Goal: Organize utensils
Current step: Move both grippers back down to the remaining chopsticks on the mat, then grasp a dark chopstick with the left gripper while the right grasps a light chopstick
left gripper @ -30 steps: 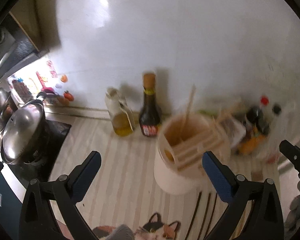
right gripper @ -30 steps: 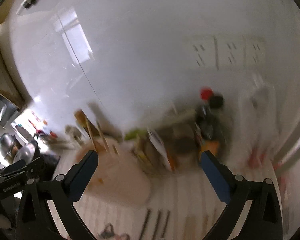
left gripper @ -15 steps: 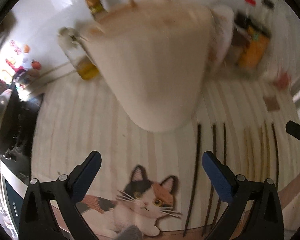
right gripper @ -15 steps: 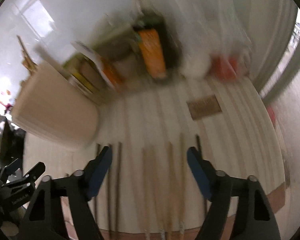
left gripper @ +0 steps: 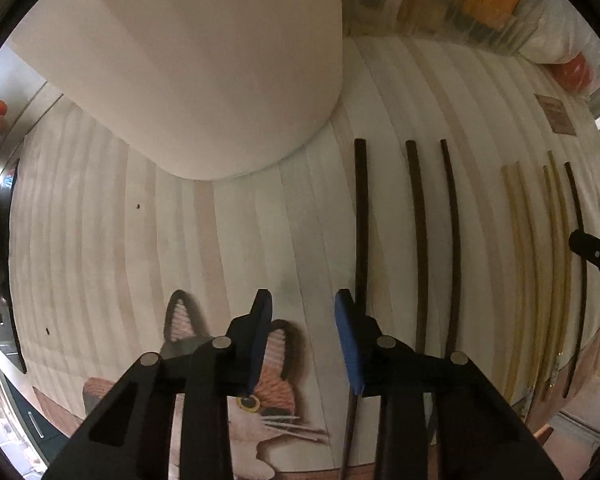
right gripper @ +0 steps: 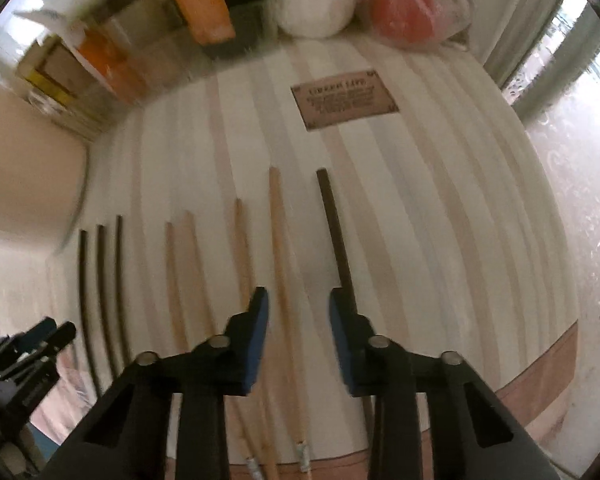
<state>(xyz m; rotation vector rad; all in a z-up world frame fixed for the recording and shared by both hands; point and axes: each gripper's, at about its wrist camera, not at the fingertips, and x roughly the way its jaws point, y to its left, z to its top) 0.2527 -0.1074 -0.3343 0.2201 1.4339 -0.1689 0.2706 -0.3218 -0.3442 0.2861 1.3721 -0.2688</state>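
Several chopsticks lie side by side on a pale striped mat (left gripper: 236, 240). Three dark chopsticks (left gripper: 418, 232) lie at the left, several light wooden ones (right gripper: 280, 248) in the middle, one dark chopstick (right gripper: 336, 232) at the right. A cream utensil holder (left gripper: 204, 60) stands close behind them at the left. My left gripper (left gripper: 303, 300) is open and low over the mat, its right finger beside the leftmost dark chopstick (left gripper: 360, 216). My right gripper (right gripper: 296, 300) is open, straddling a light chopstick, its right finger by the lone dark one.
Packets, an orange carton (right gripper: 196, 0) and a bag with white and red items (right gripper: 400, 4) crowd the mat's far edge. A brown label (right gripper: 344, 98) is printed on the mat. A cat picture (left gripper: 268, 392) is at the mat's near edge.
Both grippers have dropped from high above the counter down close to the mat and narrowed their opening. The holder now fills the upper left wrist view.
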